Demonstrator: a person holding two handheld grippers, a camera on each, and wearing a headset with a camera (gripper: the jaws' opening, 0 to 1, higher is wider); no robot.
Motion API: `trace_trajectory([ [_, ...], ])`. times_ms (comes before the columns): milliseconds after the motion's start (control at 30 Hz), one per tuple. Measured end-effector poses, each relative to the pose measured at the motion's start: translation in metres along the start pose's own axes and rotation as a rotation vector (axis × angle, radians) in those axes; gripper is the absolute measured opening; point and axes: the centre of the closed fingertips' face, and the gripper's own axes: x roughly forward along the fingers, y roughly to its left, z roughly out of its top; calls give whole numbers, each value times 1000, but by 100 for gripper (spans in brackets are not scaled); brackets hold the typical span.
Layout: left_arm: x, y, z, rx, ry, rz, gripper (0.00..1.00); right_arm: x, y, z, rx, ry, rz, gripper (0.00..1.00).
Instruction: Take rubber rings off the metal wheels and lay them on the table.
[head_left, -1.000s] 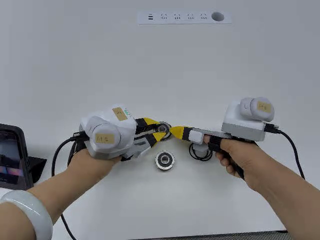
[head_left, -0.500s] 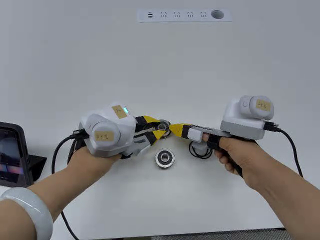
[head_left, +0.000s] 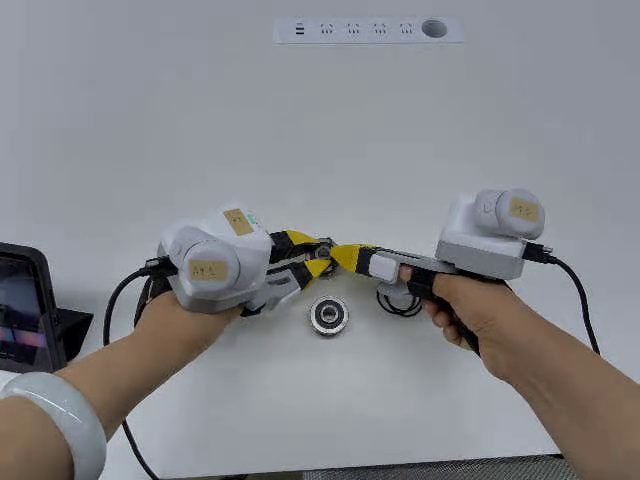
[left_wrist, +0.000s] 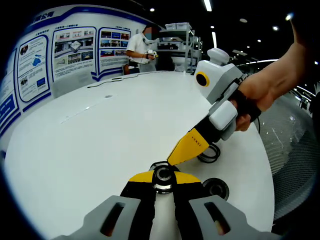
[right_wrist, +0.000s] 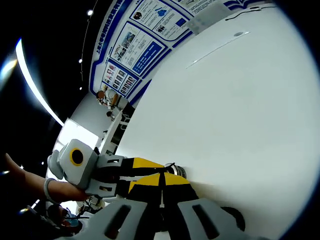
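Observation:
My left gripper is shut on a small metal wheel, held a little above the white table. In the left gripper view the wheel sits between the yellow jaws, with a thin black rubber ring around its rim. My right gripper meets it from the right, tips closed on the ring's edge. In the right gripper view its jaws are pressed together beside the wheel. A second wheel lies flat on the table below them. Loose black rubber rings lie under the right gripper.
A white power strip lies at the far side of the table. A dark tablet on a stand stands at the left edge. Black cables trail from both grippers. A person stands far behind the table.
My right gripper has edged slightly left, closer against the wheel in the left gripper. The wheel on the table and the loose rings have not moved.

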Motion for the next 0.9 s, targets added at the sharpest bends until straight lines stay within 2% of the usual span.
trace_trajectory([
  [200,0,0,0,-1,-1,0,13,-2,7,1,4,-8,26,2],
  [500,0,0,0,16,4,-6,13,-1,-2,0,9,-3,-16,2],
  [900,-4,-3,3,37,-18,-20,15,-1,-7,-3,12,9,-32,2],
])
